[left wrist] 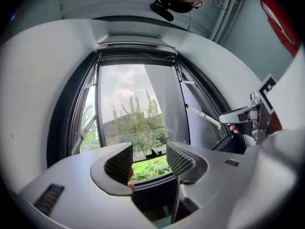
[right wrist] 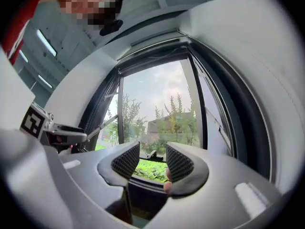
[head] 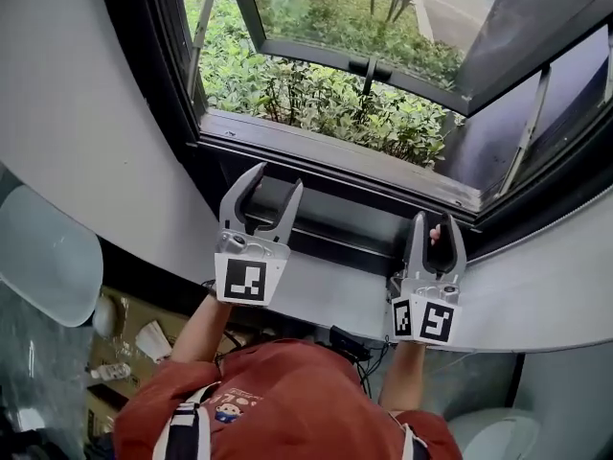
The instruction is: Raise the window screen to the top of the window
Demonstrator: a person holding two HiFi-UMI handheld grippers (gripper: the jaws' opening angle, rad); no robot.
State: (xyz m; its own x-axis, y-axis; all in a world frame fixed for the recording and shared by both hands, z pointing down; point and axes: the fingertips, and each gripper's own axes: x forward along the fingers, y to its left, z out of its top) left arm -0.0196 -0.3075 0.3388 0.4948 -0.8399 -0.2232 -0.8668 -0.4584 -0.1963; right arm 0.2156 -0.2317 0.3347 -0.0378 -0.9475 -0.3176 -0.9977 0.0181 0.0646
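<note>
The left gripper (head: pixel 275 182) has its jaws spread wide with nothing between them. Its own view shows only the window opening past the textured pads, and a fingertip (left wrist: pixel 129 175) beside the left jaw. The right gripper (head: pixel 436 223) has its jaws released too, set a little narrower and also empty, with a fingertip (right wrist: pixel 167 186) at the right jaw.

Both point at the dark rail (head: pixel 335 226) that lies along the inner edge of the sill (head: pixel 536 305), the left gripper near the rail's left end and the right near its right end. I take this rail for the bottom bar of the window screen, so the screen's pull edge sits at the foot of the window and the lift has not begun. The mesh itself cannot be made out. Holding one gripper toward each end probably keeps the bar level as it rises.

Beyond, the glass sash (head: pixel 517 27) hangs open over a hedge (head: pixel 316 94).

No brand or legible writing shows, only the black-and-white square markers on each marker cube (head: pixel 241 281).
</note>
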